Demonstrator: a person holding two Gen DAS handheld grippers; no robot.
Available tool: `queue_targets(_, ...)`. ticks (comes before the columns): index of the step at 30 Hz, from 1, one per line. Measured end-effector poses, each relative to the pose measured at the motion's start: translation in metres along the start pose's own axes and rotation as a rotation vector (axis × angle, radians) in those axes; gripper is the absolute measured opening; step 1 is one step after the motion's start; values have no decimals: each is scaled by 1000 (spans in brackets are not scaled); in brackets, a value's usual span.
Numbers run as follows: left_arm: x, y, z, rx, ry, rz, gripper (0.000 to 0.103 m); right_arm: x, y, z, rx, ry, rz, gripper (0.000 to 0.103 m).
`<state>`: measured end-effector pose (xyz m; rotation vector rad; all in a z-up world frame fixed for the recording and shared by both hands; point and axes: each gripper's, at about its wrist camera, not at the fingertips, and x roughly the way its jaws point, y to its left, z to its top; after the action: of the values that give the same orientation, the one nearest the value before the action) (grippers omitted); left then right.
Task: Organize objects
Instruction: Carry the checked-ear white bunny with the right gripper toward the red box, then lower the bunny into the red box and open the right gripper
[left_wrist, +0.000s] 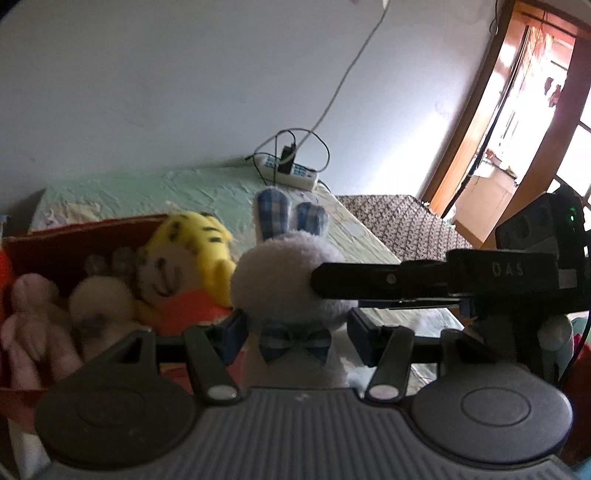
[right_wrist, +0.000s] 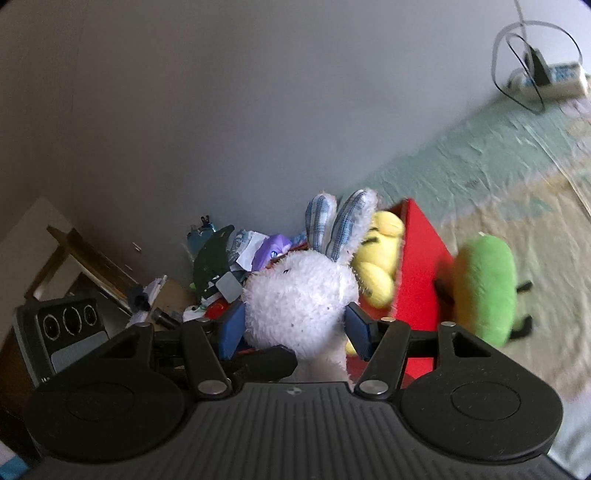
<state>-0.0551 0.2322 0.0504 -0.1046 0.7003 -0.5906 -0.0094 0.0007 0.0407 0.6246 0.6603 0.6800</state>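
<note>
A white plush rabbit (left_wrist: 284, 280) with blue checked ears and a bow tie stands between the fingers of both grippers. My left gripper (left_wrist: 295, 328) is shut on its neck. My right gripper (right_wrist: 295, 326) is shut on its head (right_wrist: 299, 295) from the other side; one of its fingers (left_wrist: 380, 282) shows in the left wrist view across the rabbit's head. A red box (left_wrist: 74, 240) to the left holds a yellow tiger plush (left_wrist: 192, 254), a pink plush (left_wrist: 29, 321) and a beige plush (left_wrist: 99, 306). The red box (right_wrist: 421, 273) also shows in the right wrist view.
A green and yellow plush (right_wrist: 484, 288) lies on the light green bedsheet (right_wrist: 498, 166) right of the box. A white power strip (left_wrist: 291, 173) with cables sits by the wall. Clutter (right_wrist: 221, 266) is piled beyond the bed. A doorway (left_wrist: 517, 129) is at the right.
</note>
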Motion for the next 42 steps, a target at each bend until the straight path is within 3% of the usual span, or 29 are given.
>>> queue_targets(8,-15,59,9,-50,-37,-32,58,43,21,6,-67,-25,-60,59)
queue_targets(23,9,120,9,-149,-3,-2,60,104,-3,8,-56,1,-136,56)
queue_targets(35,35,143,3,-181,60,48,59,133,13,-8,-200,65,-238,56)
queue_targets(42,41,145,-1,-162,109,94,59,139,8,-12,-190,98,-254,57)
